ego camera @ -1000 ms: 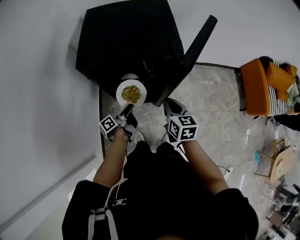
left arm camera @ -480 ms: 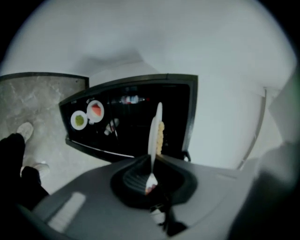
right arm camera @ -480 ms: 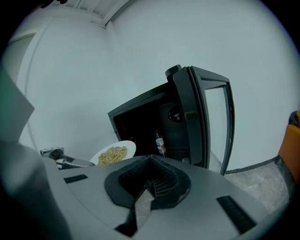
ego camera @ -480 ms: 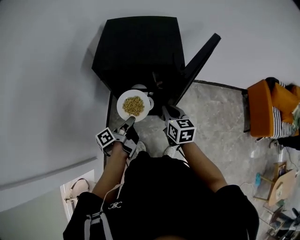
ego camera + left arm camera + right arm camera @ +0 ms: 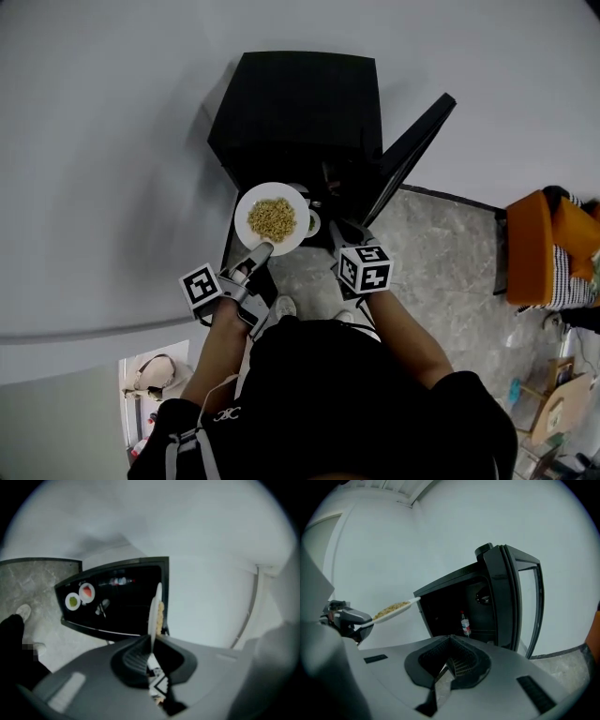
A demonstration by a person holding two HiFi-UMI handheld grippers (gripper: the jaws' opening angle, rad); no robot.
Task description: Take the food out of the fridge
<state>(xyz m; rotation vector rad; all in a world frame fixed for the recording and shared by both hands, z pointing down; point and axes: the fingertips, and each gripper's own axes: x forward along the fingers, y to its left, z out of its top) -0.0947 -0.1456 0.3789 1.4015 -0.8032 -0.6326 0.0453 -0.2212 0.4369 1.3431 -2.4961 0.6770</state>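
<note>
A white plate (image 5: 272,218) heaped with yellow-brown food hangs in front of the black fridge (image 5: 300,103), level with its top. My left gripper (image 5: 260,249) is shut on the plate's near rim; in the left gripper view the plate (image 5: 153,613) shows edge-on between the pads. In the right gripper view the plate (image 5: 393,609) and the left gripper (image 5: 347,619) hang at the left, outside the fridge (image 5: 454,606). My right gripper (image 5: 350,231) is shut and empty beside the open door (image 5: 412,155). Two small plates, green (image 5: 72,601) and red (image 5: 87,591), remain inside.
A bottle (image 5: 465,624) stands on a shelf inside the fridge. The open door (image 5: 520,597) juts out at the right. An orange armchair (image 5: 534,248) stands at the far right on the marbled floor (image 5: 441,272). White wall lies to the left.
My left gripper has risen with the plate, from low at the fridge's mouth to the height of its top. The right gripper has lifted slightly and stayed shut.
</note>
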